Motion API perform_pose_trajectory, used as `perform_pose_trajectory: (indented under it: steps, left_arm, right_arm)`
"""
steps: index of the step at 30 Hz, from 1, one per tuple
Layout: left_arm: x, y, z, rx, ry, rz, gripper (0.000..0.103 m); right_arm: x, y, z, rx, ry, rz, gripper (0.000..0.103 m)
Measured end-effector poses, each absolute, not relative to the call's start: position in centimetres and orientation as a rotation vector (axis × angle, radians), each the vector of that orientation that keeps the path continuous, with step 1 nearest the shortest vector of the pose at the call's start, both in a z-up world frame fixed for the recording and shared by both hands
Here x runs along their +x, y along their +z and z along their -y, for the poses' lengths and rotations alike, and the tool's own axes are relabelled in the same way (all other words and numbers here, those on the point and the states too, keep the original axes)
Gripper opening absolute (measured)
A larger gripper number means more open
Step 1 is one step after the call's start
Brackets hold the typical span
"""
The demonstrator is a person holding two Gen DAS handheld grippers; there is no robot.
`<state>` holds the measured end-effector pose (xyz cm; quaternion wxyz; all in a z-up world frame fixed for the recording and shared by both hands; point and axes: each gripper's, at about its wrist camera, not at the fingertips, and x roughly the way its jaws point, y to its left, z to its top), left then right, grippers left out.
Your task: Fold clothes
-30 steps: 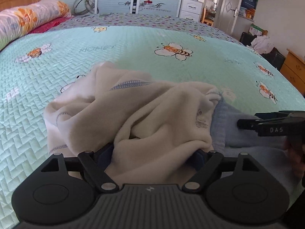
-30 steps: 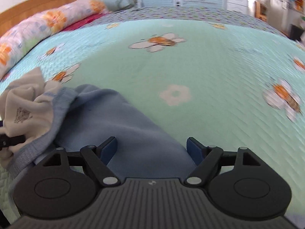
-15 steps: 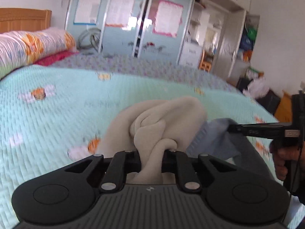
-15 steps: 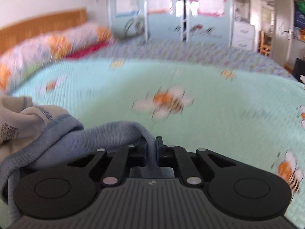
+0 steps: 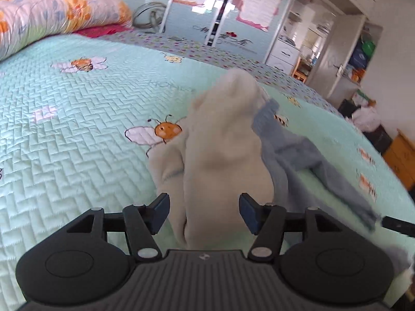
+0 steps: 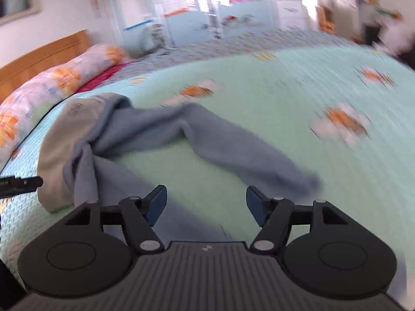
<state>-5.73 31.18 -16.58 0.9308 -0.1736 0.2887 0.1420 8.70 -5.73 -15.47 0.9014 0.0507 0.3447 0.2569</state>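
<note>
A cream garment lies in a long heap on the mint bedspread, running away from my left gripper. Its near end sits between the blue pads, whose jaws are opening and no longer pinch it. A blue garment joins the cream one and stretches across the bed ahead of my right gripper. That gripper's jaws are opening too, with no cloth gripped. The blue garment reaches toward the right gripper's tip. The left gripper's tip shows at the right wrist view's left edge.
A floral bolster pillow and wooden headboard lie at the bed's far left. Wardrobe doors and white drawers stand beyond the bed. A wooden cabinet and a dark bag with white cloth are at the right.
Both grippers were open over the clothes, then shut on cloth and lifted it. Now both have opened again, and the cream and blue garments lie stretched out on the bed.
</note>
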Motion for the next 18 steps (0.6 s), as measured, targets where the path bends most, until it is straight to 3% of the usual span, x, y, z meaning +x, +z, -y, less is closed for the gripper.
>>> perform_pose_trajectory:
  steps: [4, 6, 9, 14, 16, 17, 18]
  left_arm:
    - [-4.5, -17.8, -30.6, -0.266, 0.304, -0.627, 0.067]
    - [-3.6, -18.5, -30.8, -0.263, 0.308, -0.637, 0.067]
    - [-2.3, -19.2, -30.5, -0.25, 0.324, -0.678, 0.067]
    - [-0.8, -19.4, -29.9, -0.219, 0.325, -0.717, 0.062]
    - [-0.4, -19.1, -29.9, -0.222, 0.298, -0.713, 0.014]
    - [-0.5, -18.7, -30.0, -0.235, 0.294, -0.704, 0.014]
    - [-0.5, -18.3, -30.1, -0.249, 0.29, -0.696, 0.011]
  right_arm:
    - [3.4, -16.2, 12.6, 0.375, 0.39, -0.752, 0.068]
    - [1.8, -16.4, 13.2, 0.318, 0.358, -0.762, 0.068]
    - [1.8, -18.0, 14.4, 0.294, 0.251, -0.825, 0.068]
    - [4.2, -20.3, 17.4, 0.568, 0.155, -0.895, 0.072]
    - [5.4, -20.4, 17.6, 0.635, 0.153, -0.863, 0.071]
    - [6.1, -20.4, 17.5, 0.657, 0.151, -0.853, 0.065]
    - [6.8, -20.4, 17.4, 0.678, 0.149, -0.844, 0.043]
